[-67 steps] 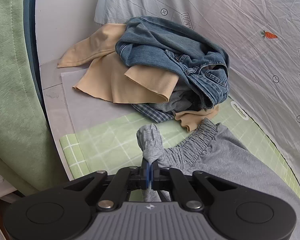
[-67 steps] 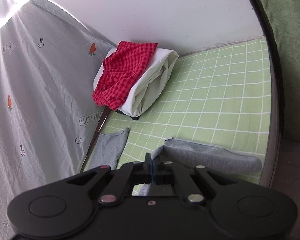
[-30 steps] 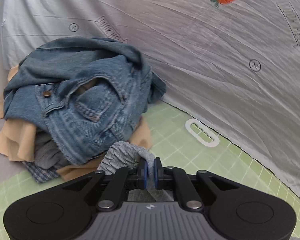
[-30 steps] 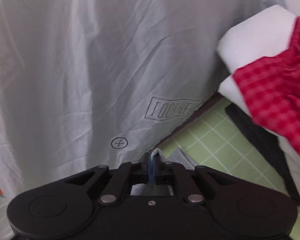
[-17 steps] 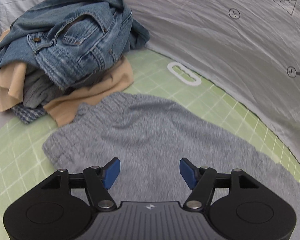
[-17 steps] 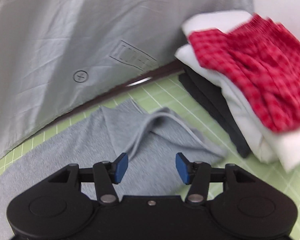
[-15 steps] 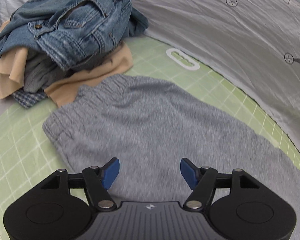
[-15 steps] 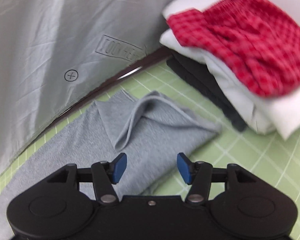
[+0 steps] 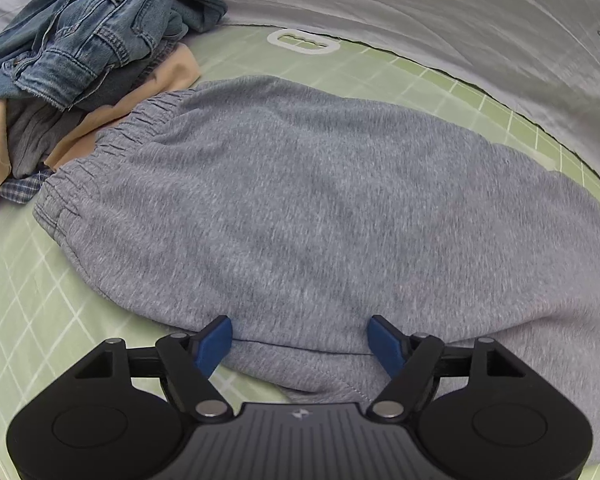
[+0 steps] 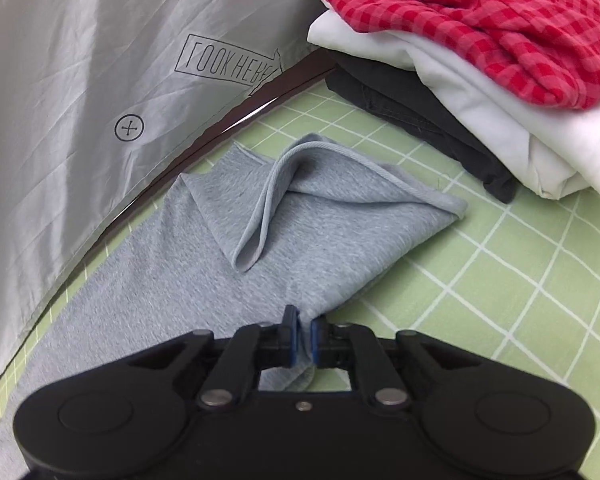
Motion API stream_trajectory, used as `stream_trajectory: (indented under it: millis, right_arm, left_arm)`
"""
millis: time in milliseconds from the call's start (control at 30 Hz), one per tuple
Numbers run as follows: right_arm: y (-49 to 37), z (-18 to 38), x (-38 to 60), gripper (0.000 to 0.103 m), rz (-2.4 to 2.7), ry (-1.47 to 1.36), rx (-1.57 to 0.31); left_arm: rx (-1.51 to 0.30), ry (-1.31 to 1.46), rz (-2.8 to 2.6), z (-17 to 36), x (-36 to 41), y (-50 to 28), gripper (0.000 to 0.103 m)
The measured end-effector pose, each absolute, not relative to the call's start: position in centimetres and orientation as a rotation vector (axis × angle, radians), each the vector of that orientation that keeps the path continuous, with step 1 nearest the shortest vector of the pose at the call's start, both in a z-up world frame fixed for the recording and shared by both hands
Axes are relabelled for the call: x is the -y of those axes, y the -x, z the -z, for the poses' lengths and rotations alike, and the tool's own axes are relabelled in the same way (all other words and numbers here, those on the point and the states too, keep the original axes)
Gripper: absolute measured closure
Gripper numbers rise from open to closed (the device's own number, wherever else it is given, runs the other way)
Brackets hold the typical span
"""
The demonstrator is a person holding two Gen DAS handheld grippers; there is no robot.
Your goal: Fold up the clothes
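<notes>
- The right gripper point(image 10: 304, 338) pinches only a small bunch of the grey pants' point(image 10: 260, 248) near edge, at 6 o'clock in its view; in my judgement a pull could slip it free or drag the leg askew.
- The cuff at 12 o'clock is rumpled and doubled over, so a fold made now would likely trap that crease.
- The left gripper point(image 9: 300, 340) hovers low over the pants' point(image 9: 300, 200) near hem, jaws wide and holding nothing.
- The pants lie flat on the green mat point(image 9: 20, 300), waistband toward 10 o'clock beside the denim pile point(image 9: 80, 40).
- A folded stack point(image 10: 480, 60) sits at 1 o'clock of the right view, close enough to snag.
</notes>
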State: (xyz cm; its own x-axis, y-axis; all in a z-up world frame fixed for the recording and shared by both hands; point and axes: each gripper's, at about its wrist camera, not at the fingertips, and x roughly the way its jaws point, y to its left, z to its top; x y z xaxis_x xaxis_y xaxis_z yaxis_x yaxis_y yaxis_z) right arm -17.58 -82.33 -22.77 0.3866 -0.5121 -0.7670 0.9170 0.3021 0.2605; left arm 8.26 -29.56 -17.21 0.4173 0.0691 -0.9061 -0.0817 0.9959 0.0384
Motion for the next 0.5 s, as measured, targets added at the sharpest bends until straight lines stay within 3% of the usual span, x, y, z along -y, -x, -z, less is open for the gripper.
stream_trajectory:
  millis: [167, 500]
  right_arm:
    - [21.4, 21.8, 80.6, 0.098, 1.103, -0.768, -0.622]
    - [35.6, 19.7, 74.1, 0.098, 1.24, -0.88, -0.615]
  left_arm:
    - [-1.167, 0.056, -0.093, 17.4, 27.3, -7.8, 0.015]
    - [-1.196, 0.002, -0.019, 17.1, 26.8, -3.4, 0.015]
